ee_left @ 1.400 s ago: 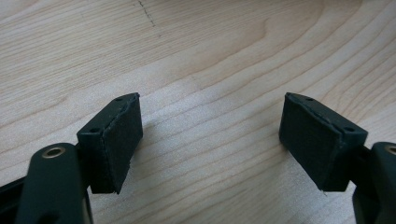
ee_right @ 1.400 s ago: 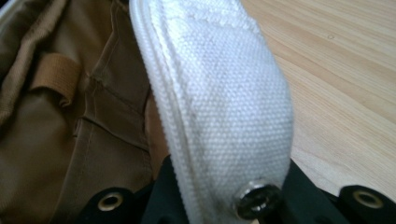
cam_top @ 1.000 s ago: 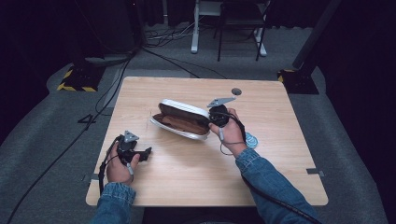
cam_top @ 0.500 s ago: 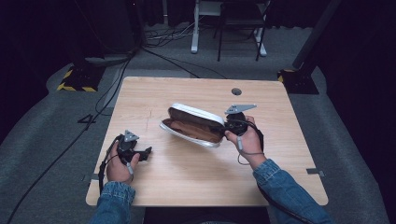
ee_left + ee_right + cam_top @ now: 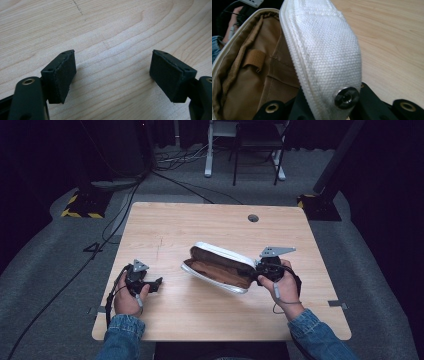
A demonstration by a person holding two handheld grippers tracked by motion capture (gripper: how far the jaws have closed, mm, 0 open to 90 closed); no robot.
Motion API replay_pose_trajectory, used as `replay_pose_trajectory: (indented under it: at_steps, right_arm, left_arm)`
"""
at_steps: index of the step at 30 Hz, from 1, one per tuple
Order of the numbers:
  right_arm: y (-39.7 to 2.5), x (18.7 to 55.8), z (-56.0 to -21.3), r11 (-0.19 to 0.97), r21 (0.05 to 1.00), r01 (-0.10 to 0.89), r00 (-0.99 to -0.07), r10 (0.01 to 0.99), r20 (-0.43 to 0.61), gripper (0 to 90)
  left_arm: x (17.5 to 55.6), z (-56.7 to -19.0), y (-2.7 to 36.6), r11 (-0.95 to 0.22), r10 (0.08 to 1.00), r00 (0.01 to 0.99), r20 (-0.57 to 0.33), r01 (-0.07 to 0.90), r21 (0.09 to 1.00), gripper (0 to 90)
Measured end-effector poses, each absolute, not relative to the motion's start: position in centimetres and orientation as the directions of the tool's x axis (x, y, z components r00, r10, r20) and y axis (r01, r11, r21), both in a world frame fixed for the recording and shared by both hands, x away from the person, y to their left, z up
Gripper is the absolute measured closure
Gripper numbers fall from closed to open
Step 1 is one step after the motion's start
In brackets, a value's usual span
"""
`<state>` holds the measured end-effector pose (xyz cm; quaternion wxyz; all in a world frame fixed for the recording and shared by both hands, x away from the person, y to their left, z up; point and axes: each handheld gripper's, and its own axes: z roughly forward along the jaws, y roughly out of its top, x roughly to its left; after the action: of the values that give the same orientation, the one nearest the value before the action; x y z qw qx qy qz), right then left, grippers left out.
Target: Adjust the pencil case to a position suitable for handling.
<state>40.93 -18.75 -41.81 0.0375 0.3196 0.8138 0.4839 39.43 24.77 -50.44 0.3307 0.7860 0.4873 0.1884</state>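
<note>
A white fabric pouch point(image 5: 220, 266) with a brown lining lies unzipped near the middle of the wooden table point(image 5: 210, 225). My right gripper point(image 5: 259, 270) is shut on the pouch's right end. In the right gripper view the white pouch point(image 5: 324, 50) wall sits pinched between the jaws, with a metal snap point(image 5: 346, 97) near them and the brown lining point(image 5: 249, 77) open to the left. My left gripper point(image 5: 156, 285) rests low over the table at the front left, open. In the left gripper view its pads point(image 5: 62, 75) stand wide apart over bare wood, my left gripper point(image 5: 112, 75) holding nothing.
A round cable hole point(image 5: 253, 218) sits in the table near its far edge. Beyond the table are floor cables point(image 5: 175, 165), a chair base point(image 5: 245, 150) and a yellow-black striped block point(image 5: 80, 210). Grey carpet surrounds the table.
My right gripper has dragged the pouch to the right and a little toward the front edge. The left gripper has stayed where it was.
</note>
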Motion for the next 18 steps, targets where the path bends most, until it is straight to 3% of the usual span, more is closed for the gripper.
replay_pose_trajectory:
  at_steps: [18]
  right_arm:
    - [-21.5, 37.5, -44.2, 0.312, 0.788, 0.531, -0.779, 0.545, 0.31, 82.2]
  left_arm:
    - [39.5, -50.4, 24.8, -0.307, 0.891, 0.453, -0.023, 0.64, 0.705, 21.6]
